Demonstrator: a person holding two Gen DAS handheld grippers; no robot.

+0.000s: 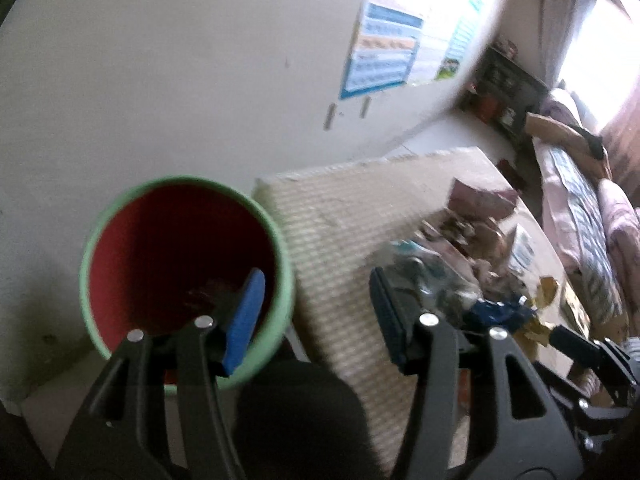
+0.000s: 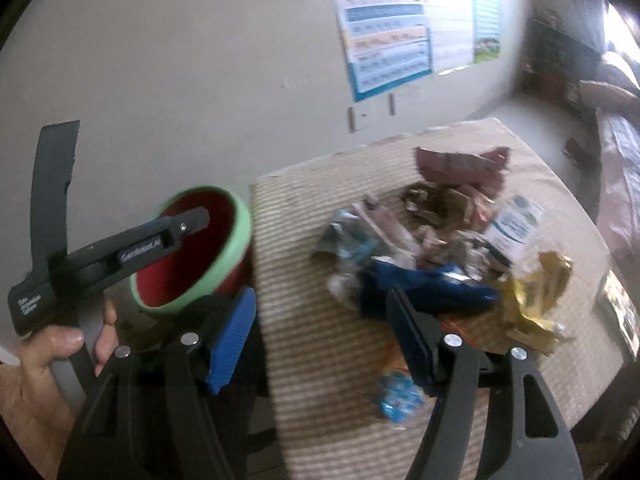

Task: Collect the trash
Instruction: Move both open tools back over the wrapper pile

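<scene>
While both tongs stand open with nothing between their pads, the wrapper pile [image 2: 444,256] lies on the striped mat [image 2: 320,344], right of the bin [image 2: 192,256]. The right tongs [image 2: 320,344] hang nearer the pile, with the blue wrapper [image 2: 432,288] just beyond, its long axis running left to right. The left tongs [image 1: 316,316] straddle the bin's rim and the mat's left edge; bare mat gives room.
</scene>
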